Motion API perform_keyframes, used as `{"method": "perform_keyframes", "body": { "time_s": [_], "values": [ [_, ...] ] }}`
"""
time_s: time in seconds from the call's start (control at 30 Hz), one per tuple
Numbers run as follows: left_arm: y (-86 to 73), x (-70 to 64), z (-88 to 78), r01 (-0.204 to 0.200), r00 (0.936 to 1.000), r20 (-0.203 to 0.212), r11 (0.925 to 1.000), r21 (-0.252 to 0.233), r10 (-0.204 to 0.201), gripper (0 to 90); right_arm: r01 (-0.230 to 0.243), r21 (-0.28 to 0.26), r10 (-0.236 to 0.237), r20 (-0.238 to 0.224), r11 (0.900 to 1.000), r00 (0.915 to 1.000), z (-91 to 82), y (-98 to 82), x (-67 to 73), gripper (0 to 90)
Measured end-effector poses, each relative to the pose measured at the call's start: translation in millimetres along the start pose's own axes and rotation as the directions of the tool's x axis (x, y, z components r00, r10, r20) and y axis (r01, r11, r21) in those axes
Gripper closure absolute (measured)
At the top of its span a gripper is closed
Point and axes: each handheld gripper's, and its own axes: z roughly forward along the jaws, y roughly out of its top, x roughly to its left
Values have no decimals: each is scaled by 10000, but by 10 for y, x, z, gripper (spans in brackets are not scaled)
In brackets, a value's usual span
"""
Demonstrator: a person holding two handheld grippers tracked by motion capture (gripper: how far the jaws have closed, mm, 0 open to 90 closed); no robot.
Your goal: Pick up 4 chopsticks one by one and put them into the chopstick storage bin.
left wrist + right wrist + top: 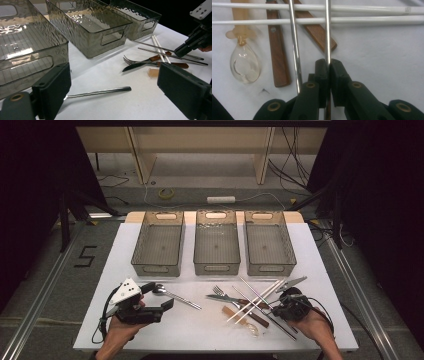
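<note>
Lifting the clamped chopstick cleanly calls for a straight upward pull, because its far end lies under the two white chopsticks (362, 19) that cross it; a sideways drag would likely scatter the pile.

Left to right across the white table (150, 330):

1. Left gripper (112, 87): jaws stand wide apart with nothing between the pads. It hovers low over the table, just in front of the slim metal spoon (176, 296), whose handle (100, 92) lies flat between the two jaws in the left gripper view. Keep it clear until the right side has lifted.

2. Three smoky transparent plastic bins (216, 247) stand in a row at the back, all empty. Which bin should receive the chopstick cannot be told.

3. Right gripper (329, 75): jaws are closed on one thin round silver metal chopstick (327, 32), gripped near its end. A second silver chopstick (295, 50) runs just beside it, outside the pads.

The held chopstick is straight, polished and narrow; it will likely pivot in the pads if tilted quickly. It rests at the right front of the table among two wooden-handled utensils (277, 55) and a clear-bowled small spoon (244, 62).
</note>
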Motion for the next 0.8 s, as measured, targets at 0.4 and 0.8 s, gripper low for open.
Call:
{"method": "perform_keyframes", "body": {
  "time_s": [0.4, 0.8],
  "values": [
    [47, -20, 35, -235, 9991, 348, 9993, 300, 224, 120, 921, -737, -940, -233, 9930, 9953, -204, 100, 131, 858],
    [181, -228, 356, -1846, 9762, 1477, 9657, 1826, 1587, 140, 2664, -641, -2715, -912, 9617, 9581, -119, 424, 604, 858]
  ]
}}
